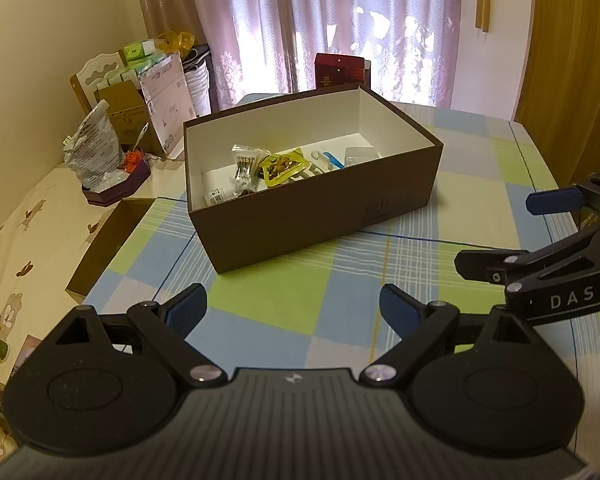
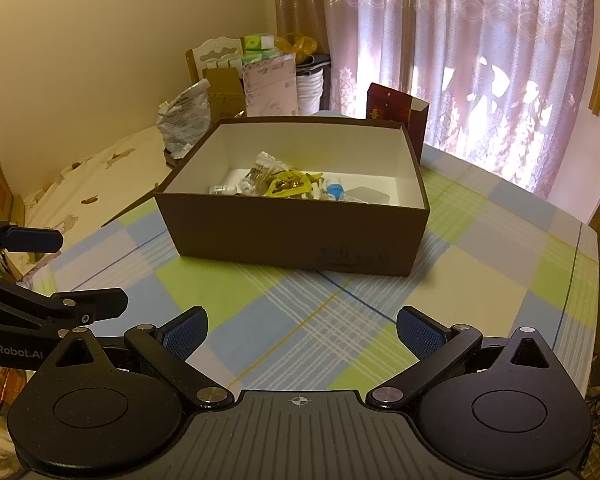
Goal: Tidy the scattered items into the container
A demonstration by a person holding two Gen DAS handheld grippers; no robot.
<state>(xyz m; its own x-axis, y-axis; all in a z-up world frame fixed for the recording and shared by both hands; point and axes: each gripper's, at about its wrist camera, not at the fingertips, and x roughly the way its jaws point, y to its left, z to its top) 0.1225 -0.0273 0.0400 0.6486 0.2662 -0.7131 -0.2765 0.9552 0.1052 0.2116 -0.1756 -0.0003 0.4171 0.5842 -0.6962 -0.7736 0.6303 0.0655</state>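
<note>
A: Container? 
B: Open-topped dark brown cardboard box with a white inside [image 1: 300,216], sitting on the blue, green and white checked tablecloth [image 1: 260,300], toward the table's far edge by the curtain.

A: Items? 
B: All in the box, along its floor: a yellow printed snack packet [image 1: 281,168], a clear plastic bag of small dark-and-white bits [image 1: 244,160] just left of it, a white-and-blue tube-like piece [image 1: 332,160] to its right (too small to identify further). Right view shows the same pile [image 2: 288,186].

A: Left gripper? 
B: Left gripper [image 1: 294,312] fingers spread wide, nothing between them, only tablecloth; it's over the near edge, short of the box.

A: Right? 
B: Right gripper [image 2: 302,334] also wide apart, empty, over the near edge. Grippers sit side by side.

A: Background? 
B: Dark red carton [image 2: 396,114] behind the box's far corner, pale pink patterned curtain [image 1: 340,28] beyond.
</note>
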